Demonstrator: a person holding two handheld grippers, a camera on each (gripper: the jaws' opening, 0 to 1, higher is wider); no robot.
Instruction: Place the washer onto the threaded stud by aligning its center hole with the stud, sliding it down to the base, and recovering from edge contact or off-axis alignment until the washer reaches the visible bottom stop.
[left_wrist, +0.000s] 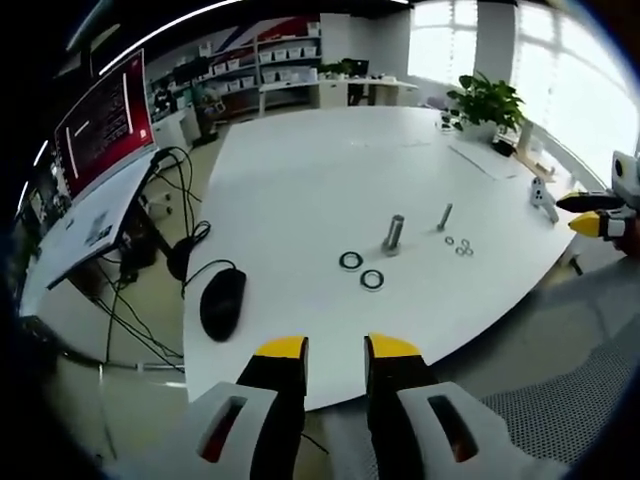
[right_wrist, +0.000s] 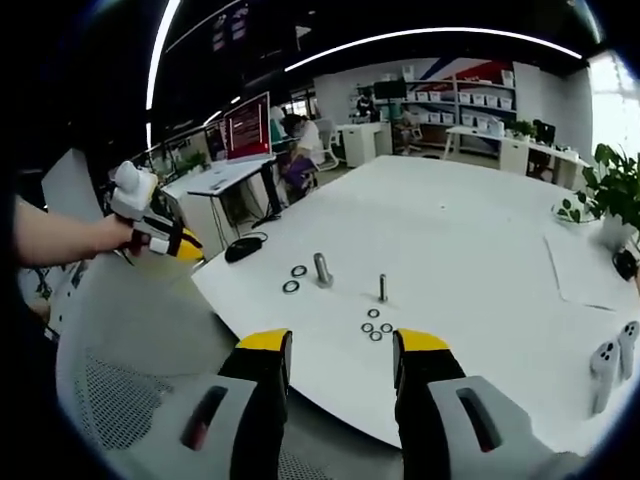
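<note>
On the white table (left_wrist: 300, 180) a thick threaded stud (left_wrist: 393, 234) stands upright, with a thinner stud (left_wrist: 444, 216) to its right. Two large dark washers (left_wrist: 351, 261) (left_wrist: 372, 280) lie flat in front of the thick stud. Several small washers (left_wrist: 460, 244) lie by the thin stud. My left gripper (left_wrist: 337, 350) hangs off the table's near edge, open, nothing between its jaws. The right gripper view has the thick stud (right_wrist: 322, 269), the thin stud (right_wrist: 382, 288), the large washers (right_wrist: 295, 279) and the small washers (right_wrist: 375, 328). My right gripper (right_wrist: 343, 345) is open and holds nothing, short of the table edge.
A black mouse (left_wrist: 222, 303) with its cable lies at the table's left edge. A monitor (left_wrist: 105, 120) stands on a side desk. A potted plant (left_wrist: 485, 100) sits at the far end. White handheld devices (right_wrist: 605, 370) rest on the table. A mesh chair (right_wrist: 130, 330) stands below the edge.
</note>
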